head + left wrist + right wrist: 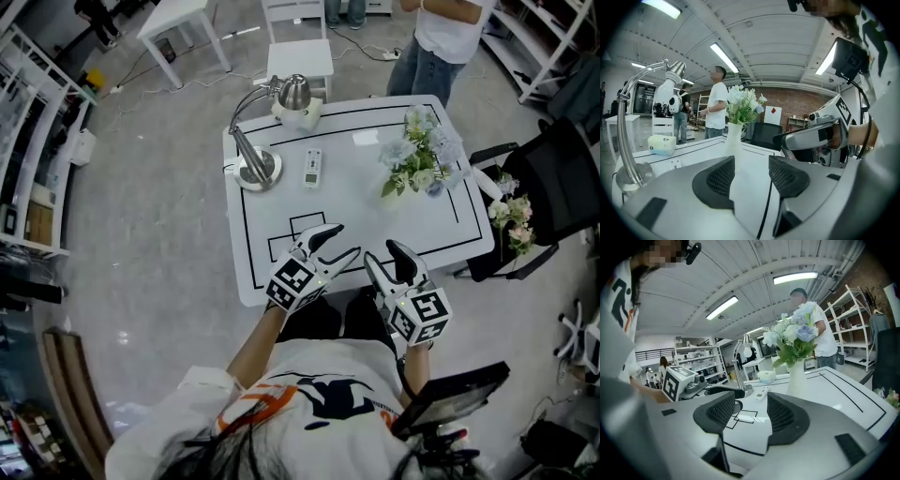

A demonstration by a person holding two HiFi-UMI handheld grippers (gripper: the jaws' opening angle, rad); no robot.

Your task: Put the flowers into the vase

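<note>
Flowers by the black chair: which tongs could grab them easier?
Probably the right tongs: they are open, empty and on the same side of the table as those flowers. The left tongs, also open and empty, are farther from them.

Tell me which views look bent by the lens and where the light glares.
Head view: the table edges bow outward, light soft and even. Left gripper view: strong fisheye with dark corners, the white vase blends into the table. Right gripper view: same fisheye, the ceiling lamp glares.

A lab-like workroom: shelving racks (33, 112), ceiling strip lights (795, 277), brick wall (797, 105), line-marked white table (356, 202)
</note>
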